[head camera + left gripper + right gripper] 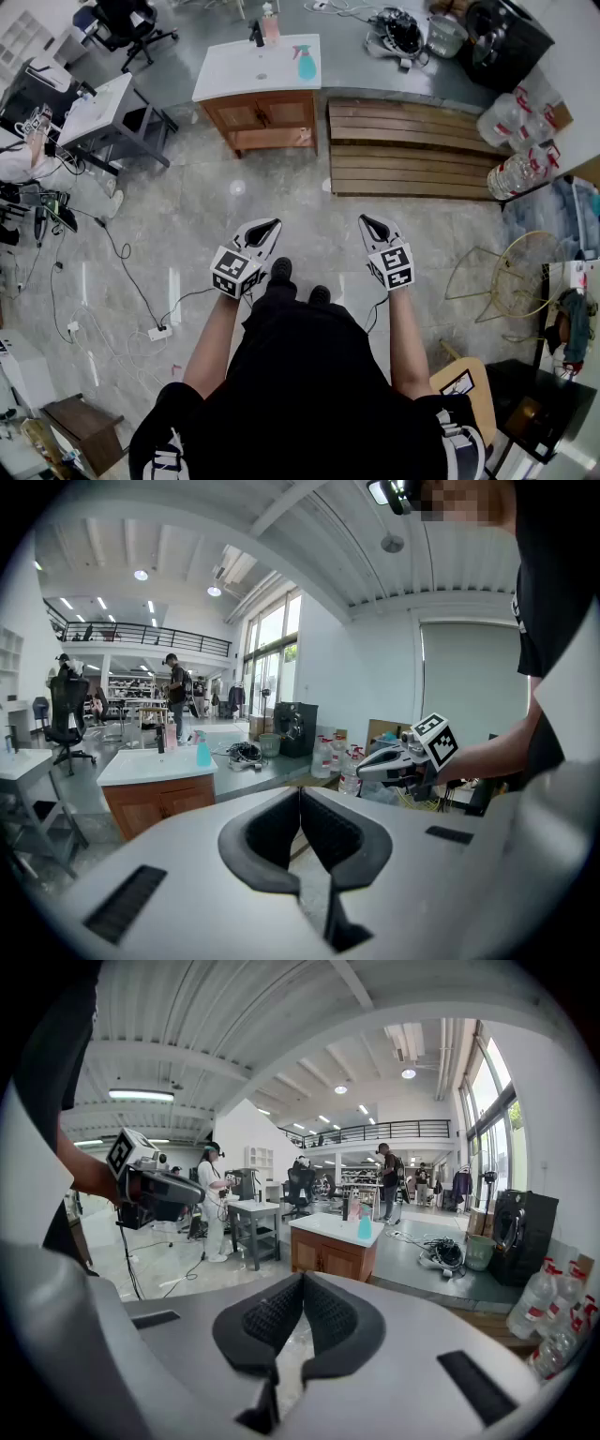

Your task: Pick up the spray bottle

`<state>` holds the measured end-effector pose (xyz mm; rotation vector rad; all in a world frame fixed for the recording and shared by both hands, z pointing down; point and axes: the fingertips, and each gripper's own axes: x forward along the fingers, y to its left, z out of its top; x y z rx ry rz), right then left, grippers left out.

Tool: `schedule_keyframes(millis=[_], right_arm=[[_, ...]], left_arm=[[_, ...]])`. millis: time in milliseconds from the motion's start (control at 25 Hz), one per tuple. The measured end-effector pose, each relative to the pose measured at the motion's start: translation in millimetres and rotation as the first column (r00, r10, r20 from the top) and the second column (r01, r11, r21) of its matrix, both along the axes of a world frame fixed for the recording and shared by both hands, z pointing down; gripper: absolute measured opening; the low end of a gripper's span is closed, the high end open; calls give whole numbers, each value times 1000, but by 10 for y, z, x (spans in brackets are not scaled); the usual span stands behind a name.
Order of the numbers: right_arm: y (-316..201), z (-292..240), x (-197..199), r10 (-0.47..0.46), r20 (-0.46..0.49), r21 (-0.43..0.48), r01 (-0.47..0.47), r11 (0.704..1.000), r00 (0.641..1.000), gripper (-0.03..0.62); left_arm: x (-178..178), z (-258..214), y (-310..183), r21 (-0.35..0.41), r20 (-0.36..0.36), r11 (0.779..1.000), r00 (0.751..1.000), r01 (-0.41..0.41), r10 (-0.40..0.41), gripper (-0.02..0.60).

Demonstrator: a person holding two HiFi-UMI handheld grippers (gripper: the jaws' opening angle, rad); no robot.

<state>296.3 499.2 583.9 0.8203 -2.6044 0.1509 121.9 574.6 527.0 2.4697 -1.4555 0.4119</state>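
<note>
Far counter (234,75) — spray btl (307,64) atop

Spray bottle (307,64): translucent teal plastic. Cabinet (262,117): reddish varnished wood front. Countertop (239,70): white, smooth, low sheen. Slatted platform (412,150): brown wood boards. Floor (187,216): grey stone-look tile, polished, reflects the lights. Left gripper (269,226) and right gripper (369,221): matt pale plastic shells. Pads (269,1320): black, finely textured, rubbery.
</note>
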Motion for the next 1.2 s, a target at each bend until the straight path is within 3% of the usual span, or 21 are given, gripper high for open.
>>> schedule_keyframes(millis=[680, 1200], right_arm=[[-156, 188, -245, -14, -50, -19, 13, 1000, 999, 15], [-401, 299, -703, 63, -85, -61, -69, 996, 994, 16]], left_arm=[[-297, 46, -271, -8, -9, 1000, 1000, 28, -28, 23], [-931, -19, -674, -4, -35, 1000, 999, 12, -12, 23]])
